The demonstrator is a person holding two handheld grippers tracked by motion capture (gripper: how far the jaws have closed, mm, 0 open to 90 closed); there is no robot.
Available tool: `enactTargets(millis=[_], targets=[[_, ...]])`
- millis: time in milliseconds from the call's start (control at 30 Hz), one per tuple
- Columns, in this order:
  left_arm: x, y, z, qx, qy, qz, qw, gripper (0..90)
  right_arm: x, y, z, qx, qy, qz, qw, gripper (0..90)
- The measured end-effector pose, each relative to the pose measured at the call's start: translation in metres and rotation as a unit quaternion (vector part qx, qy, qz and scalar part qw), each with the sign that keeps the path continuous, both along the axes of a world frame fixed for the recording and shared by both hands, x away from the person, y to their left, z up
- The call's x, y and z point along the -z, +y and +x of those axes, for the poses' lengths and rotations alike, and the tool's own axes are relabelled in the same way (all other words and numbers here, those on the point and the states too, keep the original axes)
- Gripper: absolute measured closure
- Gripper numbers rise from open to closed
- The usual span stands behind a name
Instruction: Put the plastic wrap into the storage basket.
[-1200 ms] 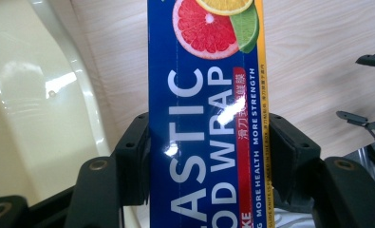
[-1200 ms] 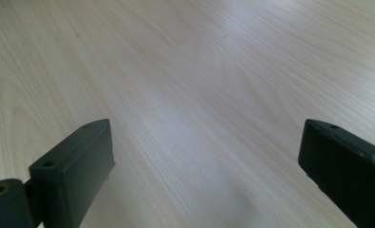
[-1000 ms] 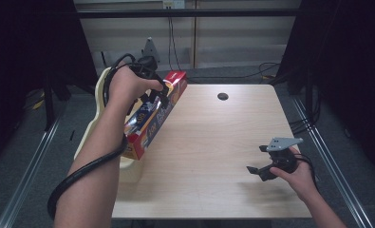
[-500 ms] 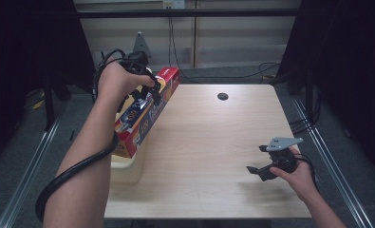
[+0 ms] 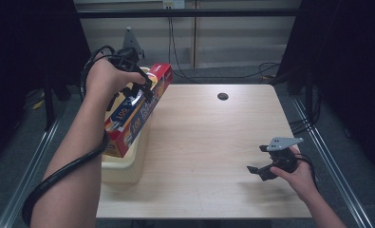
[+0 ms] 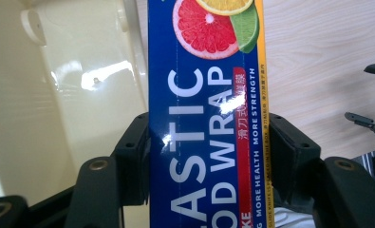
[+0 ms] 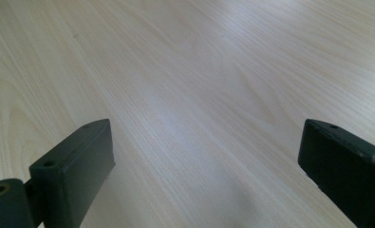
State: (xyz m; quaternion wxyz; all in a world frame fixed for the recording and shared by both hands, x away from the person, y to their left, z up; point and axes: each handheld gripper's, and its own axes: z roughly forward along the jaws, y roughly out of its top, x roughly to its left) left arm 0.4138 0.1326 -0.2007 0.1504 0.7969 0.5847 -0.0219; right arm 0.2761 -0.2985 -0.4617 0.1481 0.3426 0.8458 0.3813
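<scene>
over the tub (image 5: 123,168) at the table's left, your left gripper (image 5: 145,90) is clamped across the wrap box (image 5: 137,109). its long axis slants near to far. your right gripper (image 5: 266,166) rests well apart, jaws spread.

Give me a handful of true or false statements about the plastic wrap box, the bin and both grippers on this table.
1. The left gripper is clamped on the plastic wrap box. True.
2. The box lies flat on the table. False: it is held tilted over the cream bin.
3. The right gripper holds a lemon. False: its jaws are open and empty over bare wood.
4. The box shows citrus slices. True.
5. The bin stands at the table's right edge. False: it sits at the left edge.
</scene>
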Motion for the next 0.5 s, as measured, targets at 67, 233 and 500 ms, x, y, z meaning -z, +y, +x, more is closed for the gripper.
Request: enactTargets(millis=[67,233,500], targets=[[-0.002,0.003,-0.001,0.001,0.001,0.001,1.0,41.4,0.0,0.0,0.0,0.0,0.0,0.0,1.0,4.3],[-0.004,0.009,-0.003,-0.008,-0.002,0.001,1.0,41.4,0.0,0.0,0.0,-0.003,0.001,-0.002,1.0,4.4],[-0.008,0.023,-0.007,-0.022,-0.006,0.005,0.9997,41.4,0.0,0.0,0.0,-0.002,0.0,0.0,1.0,4.4]])
